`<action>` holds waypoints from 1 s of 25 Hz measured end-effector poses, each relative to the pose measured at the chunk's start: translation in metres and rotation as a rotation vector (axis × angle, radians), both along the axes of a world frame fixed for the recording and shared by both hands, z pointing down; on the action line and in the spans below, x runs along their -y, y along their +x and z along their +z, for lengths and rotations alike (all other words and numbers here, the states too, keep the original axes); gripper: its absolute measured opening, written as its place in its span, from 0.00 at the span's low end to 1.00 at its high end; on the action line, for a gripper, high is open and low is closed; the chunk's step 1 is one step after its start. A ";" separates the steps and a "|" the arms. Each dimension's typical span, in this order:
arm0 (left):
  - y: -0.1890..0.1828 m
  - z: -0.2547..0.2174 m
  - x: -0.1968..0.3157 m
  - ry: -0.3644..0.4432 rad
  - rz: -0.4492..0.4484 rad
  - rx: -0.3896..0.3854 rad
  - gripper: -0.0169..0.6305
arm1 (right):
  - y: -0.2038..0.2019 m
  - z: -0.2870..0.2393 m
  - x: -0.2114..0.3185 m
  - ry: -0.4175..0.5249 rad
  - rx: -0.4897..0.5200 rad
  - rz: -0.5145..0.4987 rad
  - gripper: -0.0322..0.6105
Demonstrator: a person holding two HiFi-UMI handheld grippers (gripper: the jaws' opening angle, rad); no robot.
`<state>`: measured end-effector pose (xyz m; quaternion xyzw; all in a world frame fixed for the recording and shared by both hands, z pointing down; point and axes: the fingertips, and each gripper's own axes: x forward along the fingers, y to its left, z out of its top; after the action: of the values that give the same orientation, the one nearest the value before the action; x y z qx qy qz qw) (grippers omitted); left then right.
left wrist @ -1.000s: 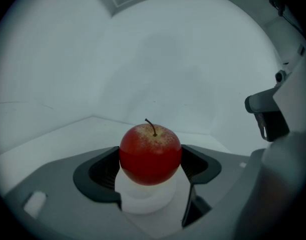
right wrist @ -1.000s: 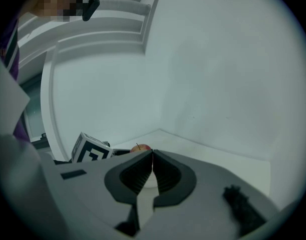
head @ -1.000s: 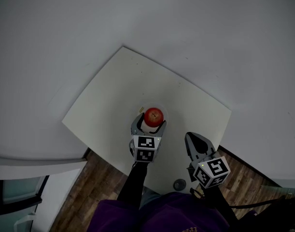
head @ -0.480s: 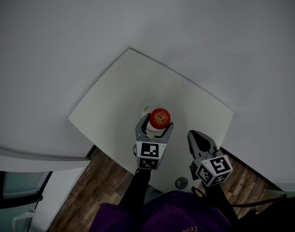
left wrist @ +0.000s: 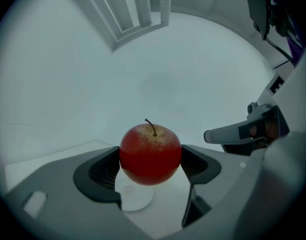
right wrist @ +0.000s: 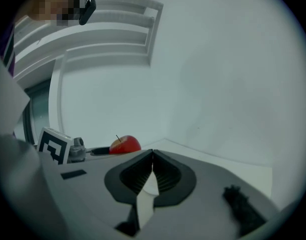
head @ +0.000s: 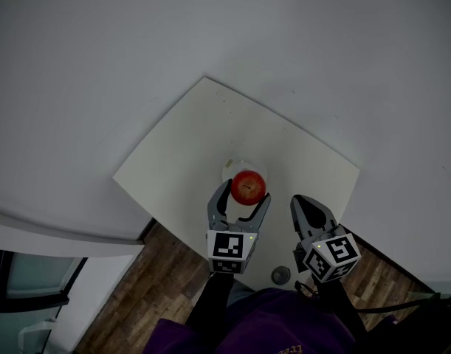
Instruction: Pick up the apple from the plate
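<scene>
A red apple (head: 249, 186) with a short stem sits between the two pads of my left gripper (head: 240, 199), which is shut on it. In the left gripper view the apple (left wrist: 150, 153) hangs above the small white plate (left wrist: 134, 198), apart from it. From the head view the plate (head: 236, 167) shows partly behind the apple on the white table (head: 181, 161). My right gripper (head: 305, 206) hovers just right of the left one, its jaws shut with nothing in them (right wrist: 153, 160). It sees the apple (right wrist: 125, 145) off to its left.
A small dark round object (head: 281, 275) lies on the table near its front edge, between the two grippers. The table's corners drop to a wooden floor (head: 144, 286). A white cabinet (head: 40, 271) stands at the lower left.
My left gripper has drawn back toward me with the apple in it, and the apple now hangs clear of the plate. The right gripper has stayed shut and barely moved.
</scene>
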<state>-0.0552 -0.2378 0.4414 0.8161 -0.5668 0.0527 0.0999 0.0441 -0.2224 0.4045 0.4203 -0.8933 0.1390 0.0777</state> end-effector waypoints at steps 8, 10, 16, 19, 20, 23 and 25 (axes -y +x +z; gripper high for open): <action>-0.003 -0.040 -0.031 0.083 -0.029 -0.070 0.62 | -0.003 -0.020 -0.012 0.042 0.031 -0.021 0.06; -0.001 -0.053 -0.040 0.116 -0.029 -0.065 0.62 | -0.002 -0.027 -0.015 0.058 0.040 -0.026 0.06; -0.002 -0.069 -0.060 0.160 -0.043 -0.097 0.62 | -0.006 -0.042 -0.020 0.090 0.061 -0.041 0.07; -0.002 -0.084 -0.064 0.174 -0.045 -0.120 0.63 | -0.006 -0.046 -0.020 0.097 0.067 -0.044 0.06; -0.002 -0.086 -0.066 0.178 -0.046 -0.121 0.63 | -0.006 -0.047 -0.020 0.100 0.068 -0.047 0.06; -0.002 -0.093 -0.069 0.205 -0.044 -0.118 0.63 | -0.007 -0.048 -0.020 0.109 0.069 -0.056 0.06; -0.004 -0.097 -0.071 0.240 -0.047 -0.104 0.63 | -0.007 -0.048 -0.020 0.111 0.070 -0.058 0.06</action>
<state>-0.0592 -0.1669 0.3444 0.8105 -0.5818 -0.0600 0.0321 0.0376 -0.2020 0.3567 0.3927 -0.9136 0.1014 0.0271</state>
